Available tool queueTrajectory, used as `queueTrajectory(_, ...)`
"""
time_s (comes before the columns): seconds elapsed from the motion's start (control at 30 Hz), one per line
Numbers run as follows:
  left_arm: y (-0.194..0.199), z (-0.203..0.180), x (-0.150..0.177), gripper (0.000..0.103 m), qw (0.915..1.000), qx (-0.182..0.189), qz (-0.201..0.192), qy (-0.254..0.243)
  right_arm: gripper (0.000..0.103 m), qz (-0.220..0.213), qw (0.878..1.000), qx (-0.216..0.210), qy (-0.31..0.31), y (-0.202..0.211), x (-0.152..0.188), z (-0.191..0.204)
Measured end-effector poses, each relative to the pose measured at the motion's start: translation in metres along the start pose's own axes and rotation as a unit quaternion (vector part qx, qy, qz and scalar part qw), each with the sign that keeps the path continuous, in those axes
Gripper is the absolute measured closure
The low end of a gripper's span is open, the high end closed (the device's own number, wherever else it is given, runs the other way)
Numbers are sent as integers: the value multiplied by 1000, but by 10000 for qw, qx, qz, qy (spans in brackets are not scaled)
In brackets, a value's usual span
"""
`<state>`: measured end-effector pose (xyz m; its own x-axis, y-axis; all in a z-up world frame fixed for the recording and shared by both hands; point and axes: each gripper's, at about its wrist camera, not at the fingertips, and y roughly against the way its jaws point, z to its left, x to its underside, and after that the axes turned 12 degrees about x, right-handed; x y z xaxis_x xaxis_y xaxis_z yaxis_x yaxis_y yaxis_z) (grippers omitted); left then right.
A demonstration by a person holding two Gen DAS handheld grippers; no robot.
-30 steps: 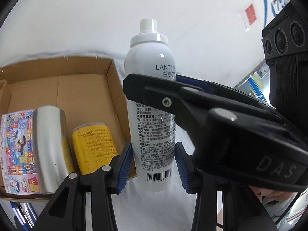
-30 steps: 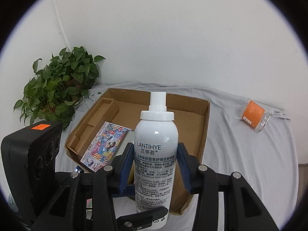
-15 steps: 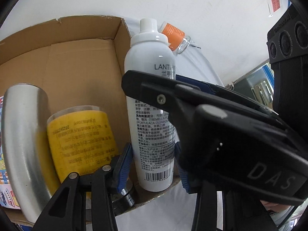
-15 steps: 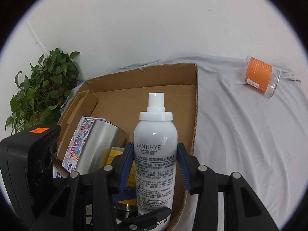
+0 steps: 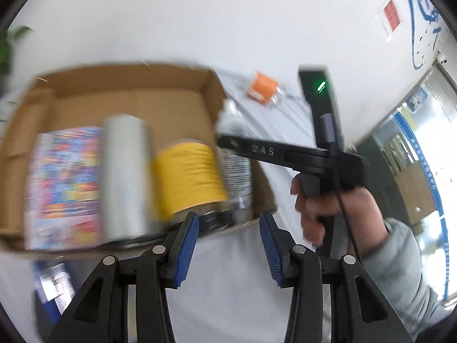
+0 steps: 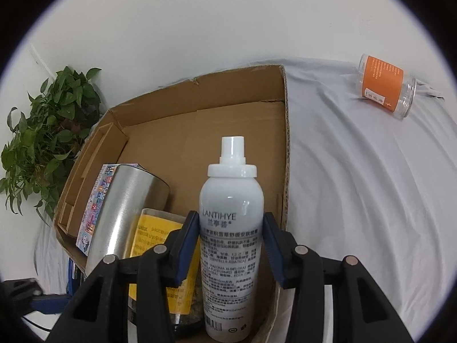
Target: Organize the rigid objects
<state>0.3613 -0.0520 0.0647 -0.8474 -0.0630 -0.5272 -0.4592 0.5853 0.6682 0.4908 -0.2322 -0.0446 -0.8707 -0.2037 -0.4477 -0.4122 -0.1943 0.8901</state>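
My right gripper [image 6: 230,245] is shut on a white LANTIHYE spray bottle [image 6: 232,223] and holds it upright inside the cardboard box [image 6: 200,131], at the box's near right corner. In the blurred left wrist view the bottle [image 5: 235,157] stands in the box [image 5: 128,97] with the right gripper's black body [image 5: 285,154] across it. My left gripper [image 5: 227,245] is open and empty, back from the box's near edge. In the box lie a yellow-labelled jar [image 6: 160,245], a steel cup [image 6: 125,208] and a colourful booklet [image 6: 98,205].
An orange-labelled clear jar [image 6: 384,85] lies on its side on the white cloth at the far right; it also shows in the left wrist view [image 5: 262,88]. A potted green plant [image 6: 42,137] stands left of the box. A doorway is at the right.
My left gripper has let go of the spray bottle, opened and pulled back from the box. My right gripper has carried the bottle lower into the box.
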Motion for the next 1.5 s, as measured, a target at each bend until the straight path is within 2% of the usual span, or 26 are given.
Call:
queueTrajectory(0.07, 52, 5, 7, 52, 9984, -340, -408, -180, 53, 96, 9999, 65, 105, -3, 3, 5)
queueTrajectory(0.1, 74, 4, 12, 48, 9966, -517, -580, -258, 44, 29, 9995, 181, 239, 0, 7, 10)
queueTrajectory(0.13, 102, 3, 17, 41, 9926, -809, -825, -360, 38, -16, 9992, 266, 299, 5, 10, 13)
queueTrajectory(0.17, 127, -2, 22, 30, 9884, -1054, -997, -440, 37, -48, 9991, 272, 333, 12, 13, 15)
queueTrajectory(0.23, 175, -6, 39, 14, 9745, -1663, -1326, -710, 22, -274, 9988, 337, 240, 37, 26, 15)
queueTrajectory(0.3, 205, -10, 56, 3, 9615, -2138, -1468, -904, 21, -737, 9962, 429, 201, 74, 48, 17)
queueTrajectory(0.37, 226, -8, 75, 0, 9518, -2481, -1490, -1018, 19, -1153, 9915, 521, 293, 111, 77, 27)
queueTrajectory(0.4, 231, -4, 87, 0, 9495, -2585, -1458, -1019, 18, -1351, 9885, 580, 351, 127, 94, 33)
queueTrajectory(0.47, 235, 12, 113, 0, 9516, -2589, -1392, -899, 17, -1747, 9810, 706, 462, 155, 135, 52)
queueTrajectory(0.53, 234, 28, 144, 1, 9618, -2303, -1306, -695, 16, -1857, 9792, 567, 593, 168, 176, 71)
queueTrajectory(0.6, 211, 45, 178, 1, 9738, -1905, -1185, -368, 16, -1763, 9810, 324, 748, 172, 205, 89)
queueTrajectory(0.7, 166, 68, 225, 1, 9867, -1367, -877, 120, 16, -1614, 9826, 70, 922, 172, 249, 115)
queueTrajectory(0.83, 117, 83, 259, 8, 9942, -717, -580, 551, 16, -1466, 9812, -124, 1250, 169, 298, 146)
queueTrajectory(0.87, 109, 84, 266, 13, 9956, -477, -478, 644, 16, -1422, 9818, -145, 1254, 167, 308, 151)
queueTrajectory(1.0, 91, 79, 270, 27, 9956, 290, -250, 858, 18, -1005, 9860, -237, 1311, 149, 337, 166)
queueTrajectory(1.07, 79, 78, 273, 34, 9955, 404, -47, 860, 19, -774, 9878, -312, 1316, 141, 340, 171)
queueTrajectory(1.13, 71, 76, 275, 35, 9957, 339, 96, 860, 20, -629, 9879, -478, 1333, 134, 340, 176)
queueTrajectory(1.2, 65, 77, 277, 35, 9937, 530, 143, 982, 20, -562, 9884, -503, 1318, 127, 342, 177)
queueTrajectory(1.27, 56, 78, 276, 35, 9915, 693, 197, 1080, 26, -482, 9894, -475, 1288, 121, 341, 176)
queueTrajectory(1.33, 48, 73, 277, 36, 9891, 854, 257, 1168, 38, -393, 9899, -471, 1276, 118, 344, 173)
queueTrajectory(1.37, 43, 68, 279, 36, 9882, 940, 303, 1173, 41, -379, 9900, -445, 1282, 116, 345, 171)
queueTrajectory(1.47, 33, 61, 274, 36, 9824, 1233, 391, 1348, 43, -427, 9918, -226, 1181, 120, 347, 153)
queueTrajectory(1.5, 29, 58, 272, 40, 9798, 1347, 435, 1412, 44, -420, 9924, -191, 1143, 122, 348, 146)
